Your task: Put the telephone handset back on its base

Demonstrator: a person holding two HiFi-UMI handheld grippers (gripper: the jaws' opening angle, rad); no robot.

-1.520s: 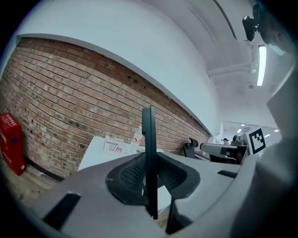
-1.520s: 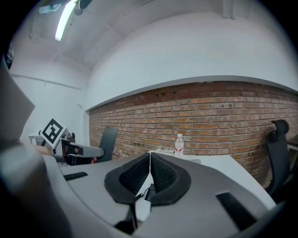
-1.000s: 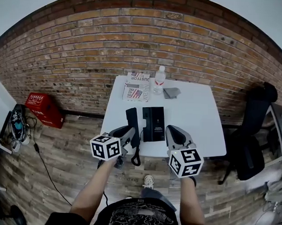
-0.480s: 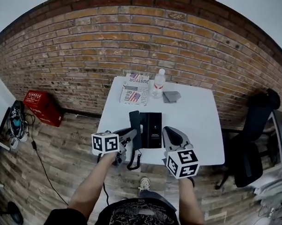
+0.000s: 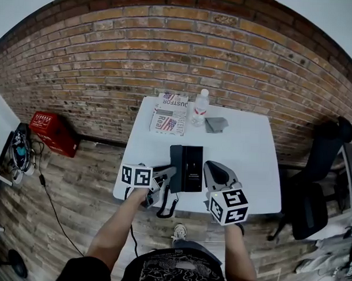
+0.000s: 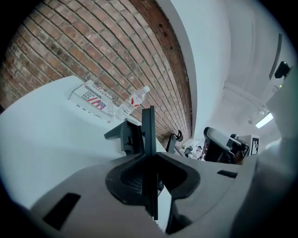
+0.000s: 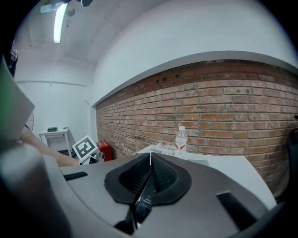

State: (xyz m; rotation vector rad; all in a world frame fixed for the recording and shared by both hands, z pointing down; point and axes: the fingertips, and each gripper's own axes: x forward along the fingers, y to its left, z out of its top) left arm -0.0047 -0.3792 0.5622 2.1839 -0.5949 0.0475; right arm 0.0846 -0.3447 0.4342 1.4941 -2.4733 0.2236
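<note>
The black telephone base point(image 5: 193, 166) lies at the front middle of the white table point(image 5: 245, 151). The black handset point(image 5: 175, 161) lies along the base's left side, and its coiled cord point(image 5: 165, 207) hangs over the table's front edge. My left gripper point(image 5: 167, 173) is shut on the handset's near end. In the left gripper view the handset point(image 6: 148, 125) shows as a thin dark bar rising from the closed jaws, with the base point(image 6: 124, 137) behind it. My right gripper point(image 5: 211, 166) hovers by the base's right side, shut, with nothing in it. Below its jaws the base point(image 7: 141, 204) shows.
At the table's far edge stand a water bottle point(image 5: 200, 108), a printed magazine point(image 5: 168, 116) and a grey cloth point(image 5: 216, 124). A brick wall runs behind the table. A red crate point(image 5: 52, 133) sits on the floor at the left, a black chair point(image 5: 322, 171) at the right.
My left gripper has carried the handset to the right, from beside the base onto the base's left side. The right gripper has stayed by the base.
</note>
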